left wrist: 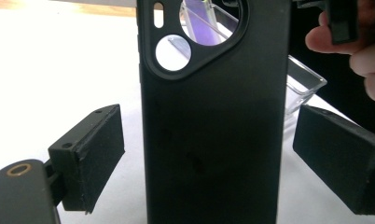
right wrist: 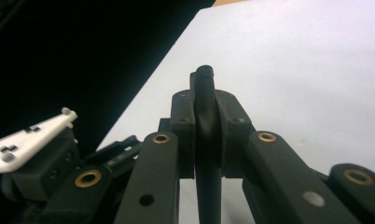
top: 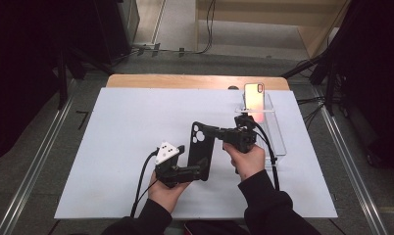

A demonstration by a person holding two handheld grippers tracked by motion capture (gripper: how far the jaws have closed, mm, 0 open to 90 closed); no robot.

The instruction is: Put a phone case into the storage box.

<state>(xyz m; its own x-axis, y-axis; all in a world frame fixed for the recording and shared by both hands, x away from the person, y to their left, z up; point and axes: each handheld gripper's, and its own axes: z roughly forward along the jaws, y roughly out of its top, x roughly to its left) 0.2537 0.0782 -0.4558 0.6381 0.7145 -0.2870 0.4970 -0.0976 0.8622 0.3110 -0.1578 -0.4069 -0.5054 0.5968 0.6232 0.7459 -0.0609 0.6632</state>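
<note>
While you hold the black phone case point(top: 201, 152) upright over the middle of the white sheet point(top: 116, 147), your right gripper point(top: 215, 132) has its jaws clamped together on the case's upper edge. In the right gripper view the case shows edge-on as a thin dark strip point(right wrist: 207, 130) pinched between the two pads, rising from the bottom centre of the frame.

Your left gripper point(top: 197, 171) sits at the lower end of the case in the high view, with its grey three-cornered plate facing up, left of centre. In the left gripper view its jaws stand wide apart: one pad is at the lower left of the frame and the other at the lower right, and the case point(left wrist: 213, 130) stands between them with a clear gap on each side, touching neither. The camera cut-out of the case is at the top centre of that frame.

Your right hand point(left wrist: 358, 51) shows at the upper right of the left gripper view.

Toward the upper right of the high view, a second phone point(top: 254, 96) stands upright in a clear acrylic stand point(top: 276, 132), well apart from the black case. The wooden table edge point(top: 185, 81) shows beyond the sheet.
</note>
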